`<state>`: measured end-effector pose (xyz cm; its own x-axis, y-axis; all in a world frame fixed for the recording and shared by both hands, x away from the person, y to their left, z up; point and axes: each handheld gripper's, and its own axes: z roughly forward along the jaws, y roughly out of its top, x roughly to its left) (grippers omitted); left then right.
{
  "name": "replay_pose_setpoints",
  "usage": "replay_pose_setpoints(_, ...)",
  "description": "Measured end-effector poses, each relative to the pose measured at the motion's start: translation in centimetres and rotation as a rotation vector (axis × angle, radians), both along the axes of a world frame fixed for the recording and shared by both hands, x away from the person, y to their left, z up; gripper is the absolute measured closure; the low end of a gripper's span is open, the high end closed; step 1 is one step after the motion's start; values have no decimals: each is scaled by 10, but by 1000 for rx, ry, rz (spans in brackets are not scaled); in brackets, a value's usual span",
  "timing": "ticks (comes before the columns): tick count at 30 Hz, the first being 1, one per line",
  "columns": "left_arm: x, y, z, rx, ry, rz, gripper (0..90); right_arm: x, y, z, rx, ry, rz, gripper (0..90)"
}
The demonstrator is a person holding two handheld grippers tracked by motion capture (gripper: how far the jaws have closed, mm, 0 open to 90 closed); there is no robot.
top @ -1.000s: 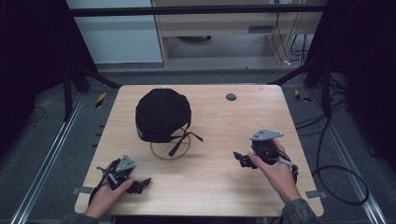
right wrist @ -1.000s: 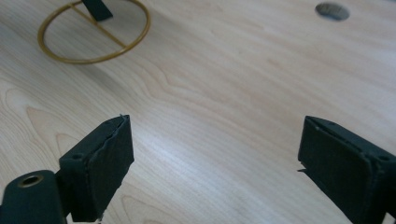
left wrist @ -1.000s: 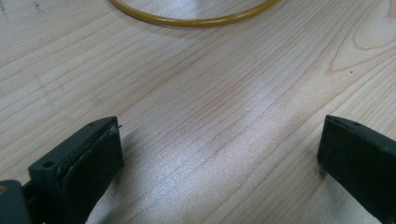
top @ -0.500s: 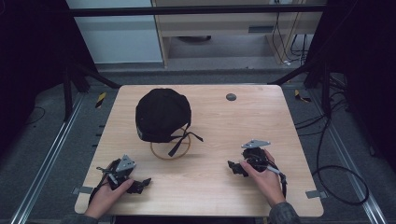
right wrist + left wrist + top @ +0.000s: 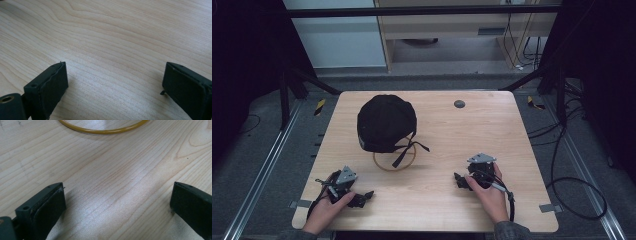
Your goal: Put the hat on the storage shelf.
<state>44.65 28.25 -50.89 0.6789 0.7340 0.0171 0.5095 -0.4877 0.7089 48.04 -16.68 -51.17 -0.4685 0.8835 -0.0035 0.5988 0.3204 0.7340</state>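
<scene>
Pale wood grain runs across the table (image 5: 512, 130), and it stands on a grey floor with dark framing all around. Up toward the far left sits the black cap (image 5: 384, 122), perched on the yellow ring (image 5: 388, 166), its straps dangling down over the ring's near side. A small dark disc (image 5: 459, 104) lies near the far edge, well apart from everything else.

Down at the near left corner, the left gripper (image 5: 362, 198) rests on the wood in the person's hand, jaws spread wide with nothing between them. From the left gripper view, that yellow ring (image 5: 105, 130) curves across the top, ahead of the jaws and apart from them, with bare wood in the gap.

Over on the near right, the right gripper (image 5: 460, 181) lies low on the table too, the hand wrapped around it, pointing leftward toward the middle. Its jaws gape just as wide, gripping nothing, only wood grain (image 5: 115, 50) between them. Both tools sit well apart from the cap.
</scene>
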Motion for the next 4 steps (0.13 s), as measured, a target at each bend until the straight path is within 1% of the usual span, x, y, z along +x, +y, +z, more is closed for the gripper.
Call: replay_pose_setpoints(4,0,0,0,-1,0,-1,0,-3,-1,0,-2,-1,-16,63)
